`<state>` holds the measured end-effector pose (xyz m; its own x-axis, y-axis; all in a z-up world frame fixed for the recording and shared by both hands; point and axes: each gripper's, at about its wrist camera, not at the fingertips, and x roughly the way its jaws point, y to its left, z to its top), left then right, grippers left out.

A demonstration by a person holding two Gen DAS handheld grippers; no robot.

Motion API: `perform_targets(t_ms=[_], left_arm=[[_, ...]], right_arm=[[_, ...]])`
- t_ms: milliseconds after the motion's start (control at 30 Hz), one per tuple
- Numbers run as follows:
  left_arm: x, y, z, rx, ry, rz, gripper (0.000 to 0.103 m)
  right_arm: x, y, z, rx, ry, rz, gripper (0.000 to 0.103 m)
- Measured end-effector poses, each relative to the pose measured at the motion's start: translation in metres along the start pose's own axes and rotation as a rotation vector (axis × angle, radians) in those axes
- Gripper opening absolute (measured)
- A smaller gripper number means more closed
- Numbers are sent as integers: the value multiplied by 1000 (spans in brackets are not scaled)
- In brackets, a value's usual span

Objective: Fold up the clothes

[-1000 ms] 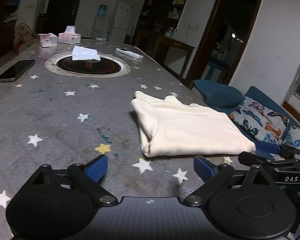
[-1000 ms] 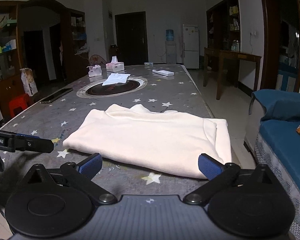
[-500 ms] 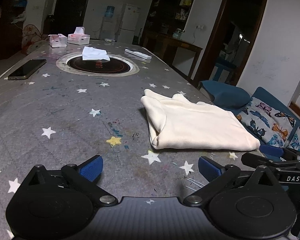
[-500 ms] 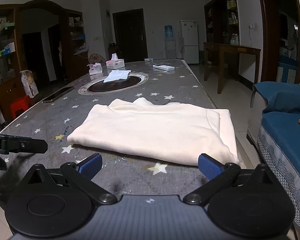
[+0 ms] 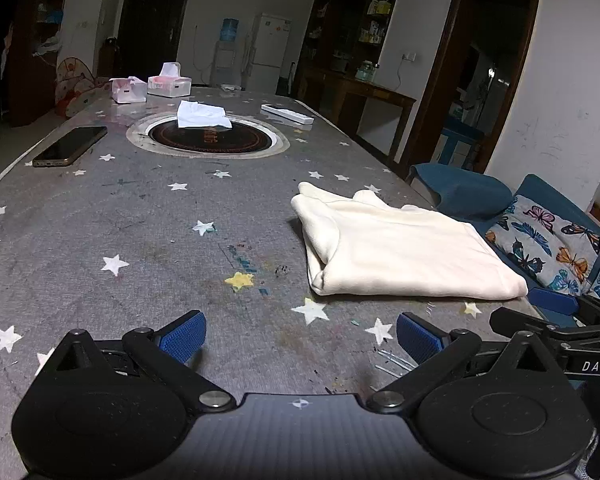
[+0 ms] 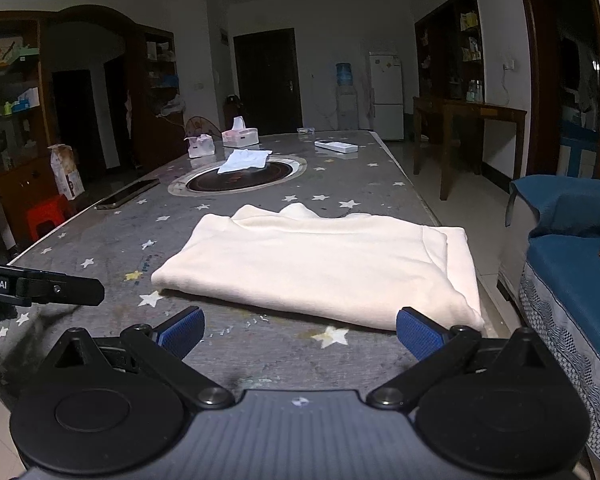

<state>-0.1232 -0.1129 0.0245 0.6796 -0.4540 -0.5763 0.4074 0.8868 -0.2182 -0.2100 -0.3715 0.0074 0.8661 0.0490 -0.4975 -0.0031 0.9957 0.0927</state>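
your left gripper [image 5: 298, 338] and right gripper [image 6: 300, 334] both hover spread wide and empty, just short of the folded cream garment [image 6: 324, 268] on the starry table [image 5: 140, 232]

Table [image 5: 100, 216]: grey cover, white stars scattered, one yellow star [image 5: 240, 280] just left of the garment [image 5: 400, 252]. Garment: plain cream, no print. Gripper pads [image 5: 182, 338]: blue, ribbed; bodies black. Beyond the garment: black round inset [image 5: 208, 140] with pale ring, white cloth [image 5: 202, 115] on it. Right of the table: blue sofa [image 6: 572, 264], butterfly-print cushion [image 5: 548, 240].
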Motion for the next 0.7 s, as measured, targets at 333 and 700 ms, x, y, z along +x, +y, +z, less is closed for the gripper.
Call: perform_targets(t_ms=[333, 700], left_arm=[[-6, -7, -3, 16, -11, -3, 103], [-11, -16, -7, 34, -29, -8, 103]], right_arm=[[-4, 7, -3, -10, -3, -1, 103], [-11, 12, -9, -6, 7, -40, 103]])
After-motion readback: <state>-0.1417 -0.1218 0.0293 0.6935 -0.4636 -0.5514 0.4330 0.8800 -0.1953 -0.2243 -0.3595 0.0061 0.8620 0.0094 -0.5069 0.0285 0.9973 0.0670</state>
